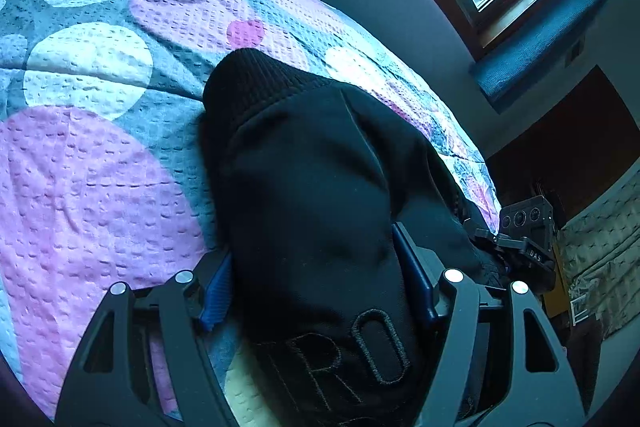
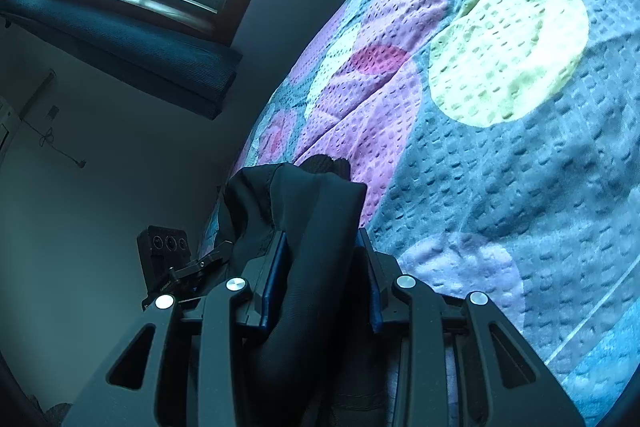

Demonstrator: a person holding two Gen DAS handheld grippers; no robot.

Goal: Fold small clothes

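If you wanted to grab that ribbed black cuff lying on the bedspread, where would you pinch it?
Probably at the free rounded end of the ribbed cuff, coming down from above with fingers across its width. It lies flat on the polka-dot bedspread, so a side approach finds no edge. Both the left gripper and right gripper already clamp the black garment.

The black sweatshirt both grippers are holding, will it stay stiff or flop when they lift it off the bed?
Probably floppy: the black sweatshirt bunches and drapes between the jaws of the left gripper and sags in folds beyond the right gripper. The thick knit and ribbed cuff suggest some weight, so loose parts would likely hang down. It looks unlikely to slip on the bedspread.
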